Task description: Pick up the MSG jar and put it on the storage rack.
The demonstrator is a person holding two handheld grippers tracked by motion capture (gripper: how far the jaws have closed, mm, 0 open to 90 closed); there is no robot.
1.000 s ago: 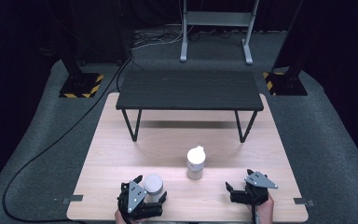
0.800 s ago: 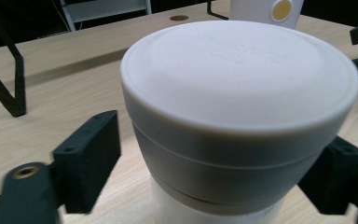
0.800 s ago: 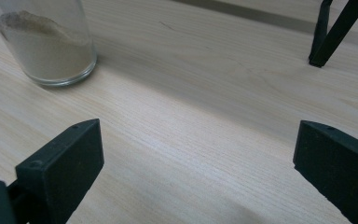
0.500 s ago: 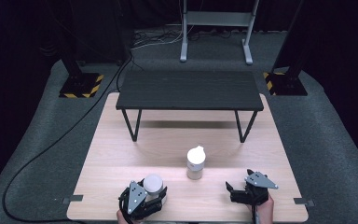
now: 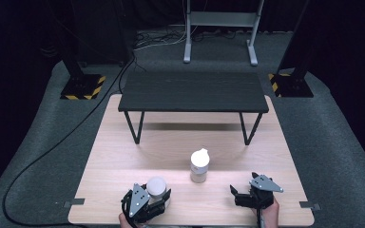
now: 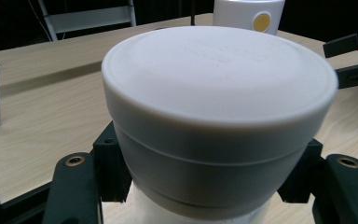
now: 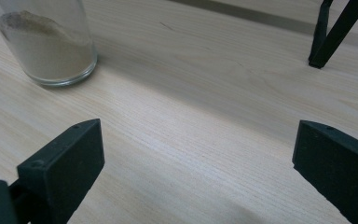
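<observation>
Now the left tool (image 6: 205,186) grips a white-capped container (image 6: 216,121), right tool (image 7: 191,177) spread wide

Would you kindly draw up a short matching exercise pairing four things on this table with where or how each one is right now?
Things:
1. left gripper
2. right gripper
3. glass jar
4. black bench

States:
A. stands at the table's far end
B. open over bare wood
C. shut on the white-capped container
D. stands alone mid-table, holding tan powder

Pairs: 1-C, 2-B, 3-D, 4-A
</observation>
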